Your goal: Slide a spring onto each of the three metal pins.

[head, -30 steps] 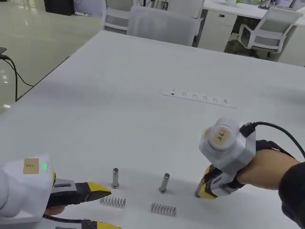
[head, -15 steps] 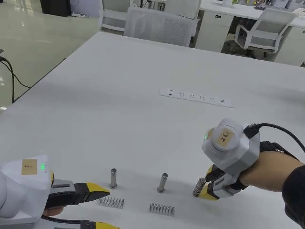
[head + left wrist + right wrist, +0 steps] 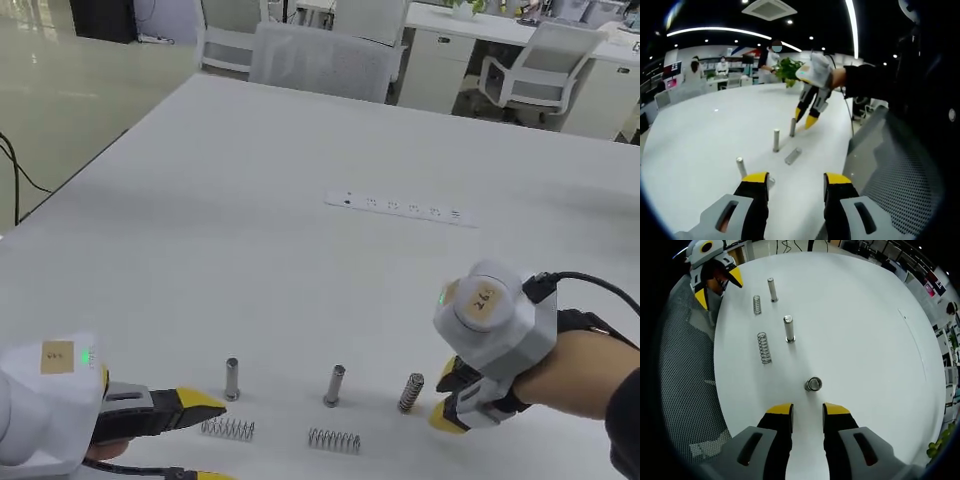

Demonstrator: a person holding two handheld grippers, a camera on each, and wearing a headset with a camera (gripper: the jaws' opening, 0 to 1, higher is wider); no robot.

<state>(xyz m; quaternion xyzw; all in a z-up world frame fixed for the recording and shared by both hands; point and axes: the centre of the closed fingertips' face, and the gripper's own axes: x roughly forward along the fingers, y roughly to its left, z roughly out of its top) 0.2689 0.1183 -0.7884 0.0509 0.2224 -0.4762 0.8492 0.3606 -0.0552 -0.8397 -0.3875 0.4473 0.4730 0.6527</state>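
Since a moment ago my right gripper (image 3: 447, 396) has let go and drawn back. It now sits just beside the right pin (image 3: 813, 384) without touching it, its jaws parted a little with nothing between them. The fitted spring (image 3: 410, 394) stands upright around that pin.

The middle pin (image 3: 335, 385) and left pin (image 3: 232, 379) stand bare and upright in the same row on the white table (image 3: 300, 250). One loose spring (image 3: 334, 440) lies flat on my side of the middle pin. The other loose spring (image 3: 227, 428) lies flat on my side of the left pin.

My left gripper (image 3: 796, 179) hovers low at the left end of the row, jaws wide and gripping nothing, one yellow tip just beside that second spring. A socket strip (image 3: 400, 210) is set into the table well beyond the pins.
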